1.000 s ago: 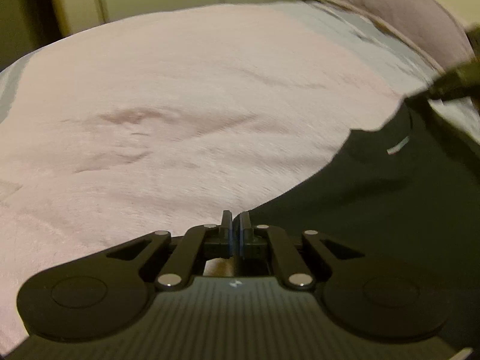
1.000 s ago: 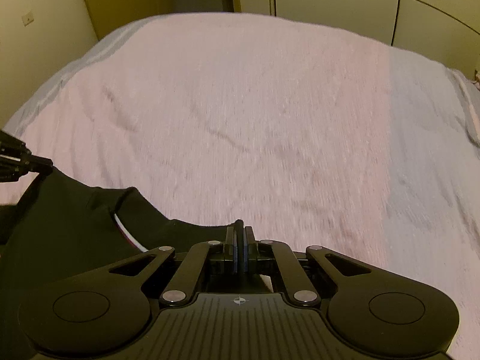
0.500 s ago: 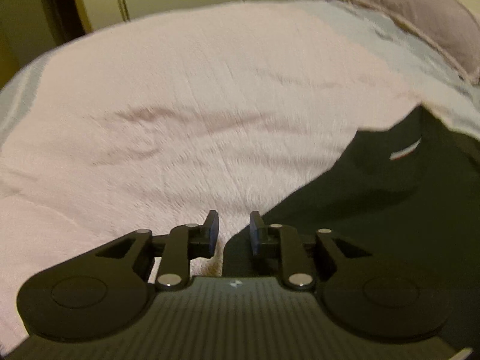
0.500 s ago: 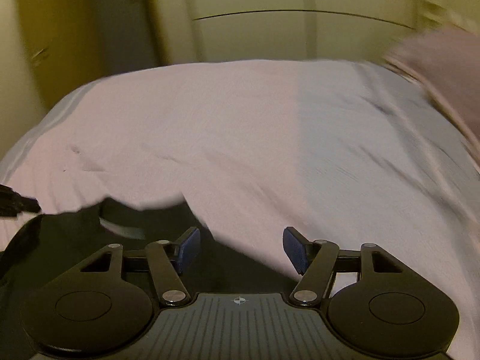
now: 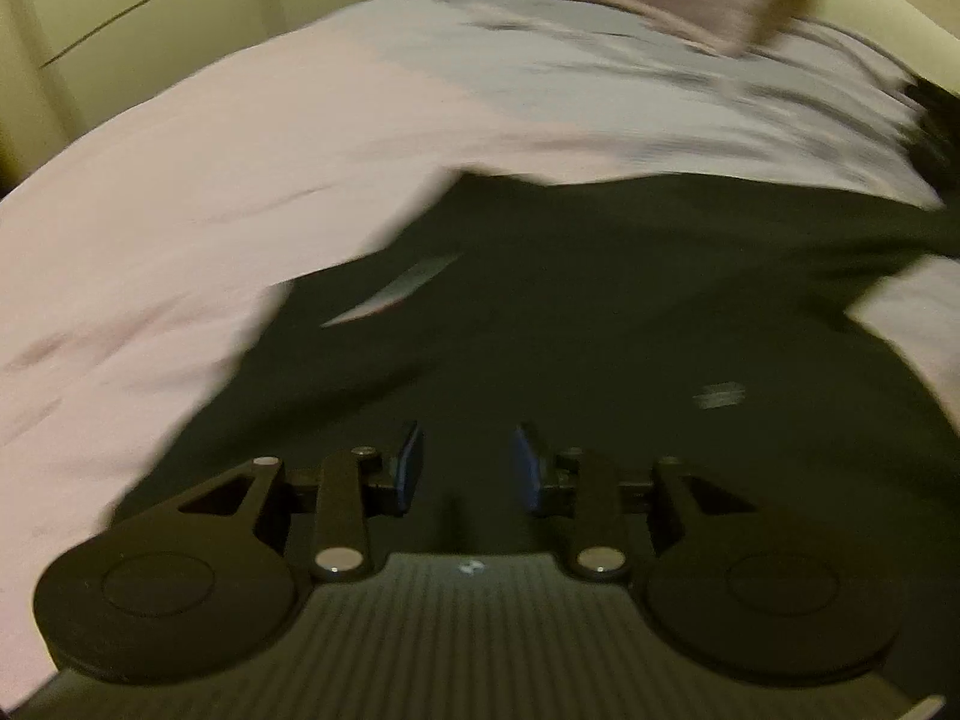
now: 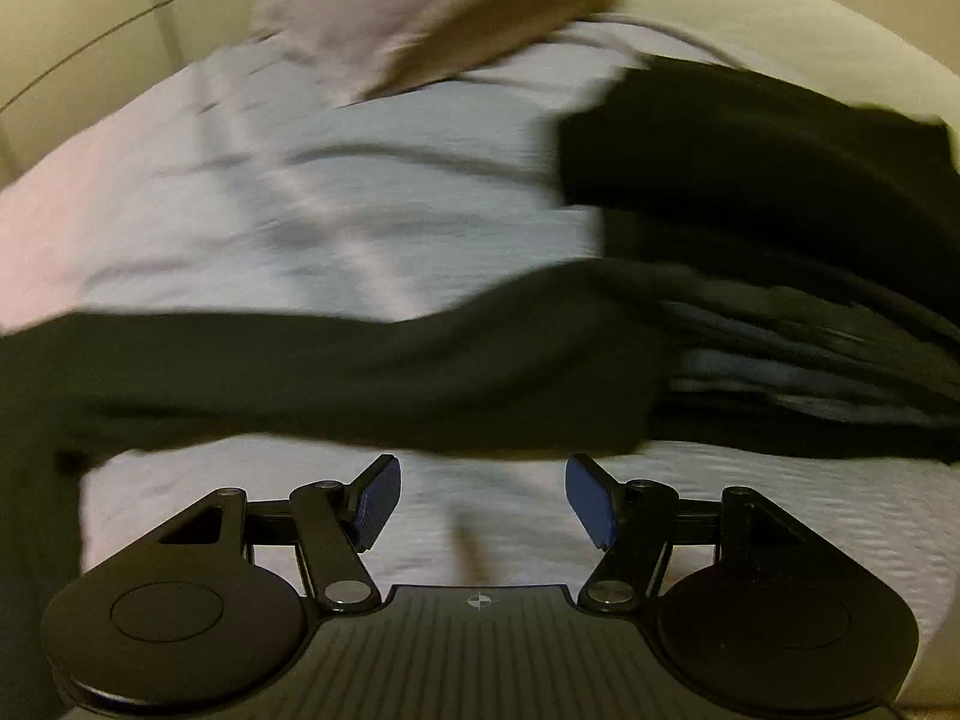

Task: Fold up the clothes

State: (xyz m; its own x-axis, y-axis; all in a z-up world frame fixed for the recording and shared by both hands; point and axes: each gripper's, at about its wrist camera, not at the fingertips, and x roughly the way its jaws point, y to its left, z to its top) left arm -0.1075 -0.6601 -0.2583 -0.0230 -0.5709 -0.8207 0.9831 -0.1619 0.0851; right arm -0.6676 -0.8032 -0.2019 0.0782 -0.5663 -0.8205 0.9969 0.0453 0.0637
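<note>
Dark cloth of a shirt (image 5: pixel 600 312) is spread flat on the pale bedspread (image 5: pixel 180 192) in the left wrist view, under the left gripper (image 5: pixel 467 468), whose jaws are parted and empty. Only the right wrist view shows a stack of folded dark clothes (image 6: pixel 780 252) far right; there the right gripper (image 6: pixel 483 501) is seen wide open, holding nothing, near the shirt's sleeve (image 6: pixel 360 372).
</note>
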